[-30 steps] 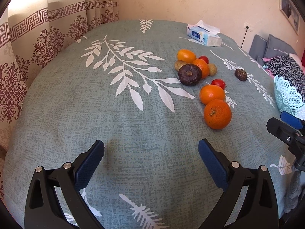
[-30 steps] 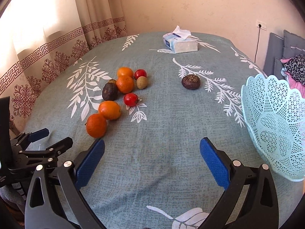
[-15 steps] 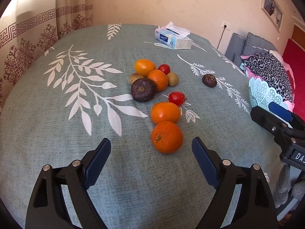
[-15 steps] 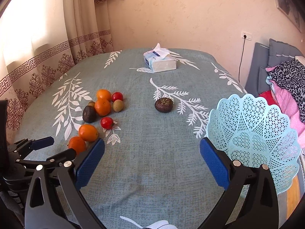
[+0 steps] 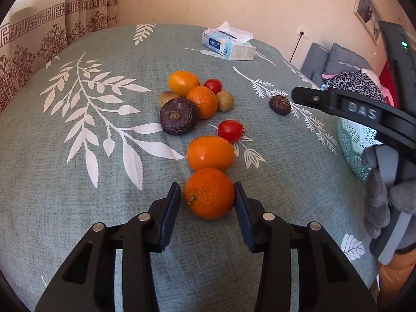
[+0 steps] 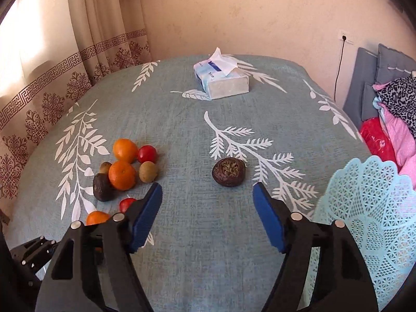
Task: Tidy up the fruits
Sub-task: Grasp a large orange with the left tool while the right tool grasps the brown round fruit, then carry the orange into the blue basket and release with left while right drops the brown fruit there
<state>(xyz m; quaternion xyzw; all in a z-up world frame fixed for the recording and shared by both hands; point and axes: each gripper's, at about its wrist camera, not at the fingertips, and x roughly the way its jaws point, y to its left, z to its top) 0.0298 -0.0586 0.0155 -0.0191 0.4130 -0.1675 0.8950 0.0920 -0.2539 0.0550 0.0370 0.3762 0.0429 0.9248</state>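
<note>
Several fruits lie on the grey-green leaf-print cloth [image 5: 78, 208]. My left gripper [image 5: 206, 185] straddles the nearest orange [image 5: 209, 195] and its jaws are closing. The right pad touches the peel and a sliver of cloth shows at the left pad. Behind the orange lie an oval orange [image 5: 210, 153], a tomato [image 5: 230, 130] and a dark round fruit [image 5: 178, 115] with a small cluster. My right gripper [image 6: 206, 186] is open with its jaws closing on nothing, just short of a lone dark wrinkled fruit [image 6: 228, 171]. A pale blue lattice basket [image 6: 377, 221] stands at the right.
A tissue box [image 6: 221, 80] sits at the far side of the cloth. Patterned curtains [image 6: 65, 83] hang to the left. Cushions and folded clothes [image 6: 395, 119] lie beyond the right edge. A grey-gloved hand [image 5: 384, 202] holds the right gripper.
My left gripper has come forward to the nearest orange and its jaws have narrowed around it. My right gripper has moved toward the lone dark fruit and its jaws have narrowed too.
</note>
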